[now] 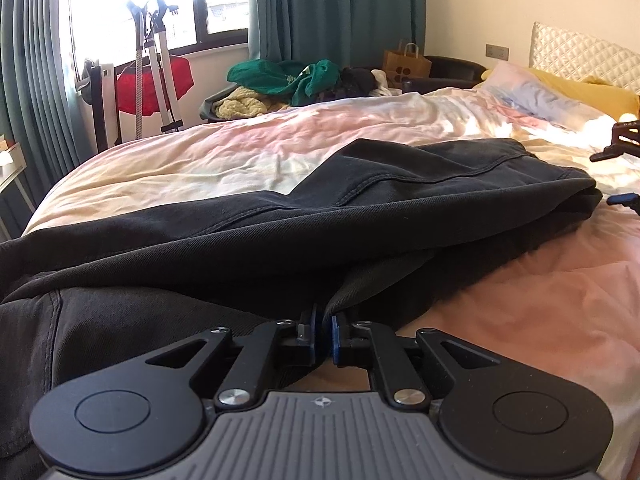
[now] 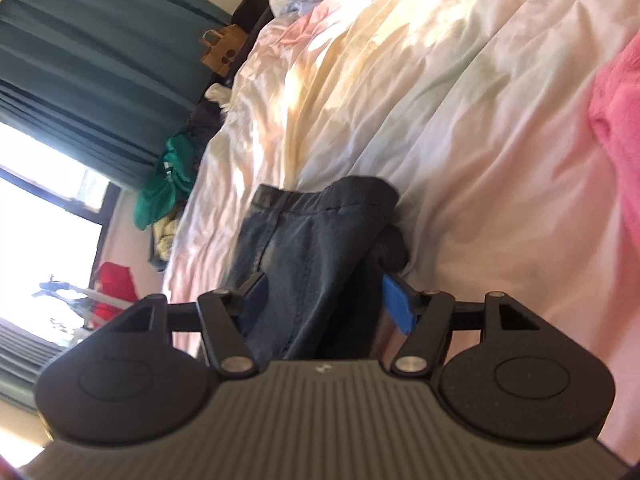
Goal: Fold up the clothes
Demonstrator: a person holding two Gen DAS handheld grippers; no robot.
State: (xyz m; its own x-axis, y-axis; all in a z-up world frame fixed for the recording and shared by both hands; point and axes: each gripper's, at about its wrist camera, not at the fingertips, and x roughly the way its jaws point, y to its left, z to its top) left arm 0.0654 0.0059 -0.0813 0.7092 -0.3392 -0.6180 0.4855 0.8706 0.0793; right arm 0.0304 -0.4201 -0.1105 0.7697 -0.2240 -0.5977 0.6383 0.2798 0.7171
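A pair of dark grey trousers (image 1: 360, 208) lies folded lengthwise across the bed (image 1: 240, 148). At the near edge my left gripper (image 1: 325, 330) is shut on a fold of the trousers, and the cloth runs down between its blue pads. At the far right end of the trousers my right gripper (image 1: 612, 178) shows only by its tips. In the right wrist view, which is rolled sideways, my right gripper (image 2: 326, 296) stands open. The trousers' end (image 2: 316, 240) lies between its jaws, and the blue pad (image 2: 398, 304) on the right is clear of the cloth.
A pile of green and yellow clothes (image 1: 280, 76) and a paper bag (image 1: 406, 64) sit beyond the far side of the bed. Pillows (image 1: 532, 92) lie at the headboard. A pink garment (image 2: 616, 120) is on the bed near my right gripper. A garment steamer stand (image 1: 156, 60) is by the window.
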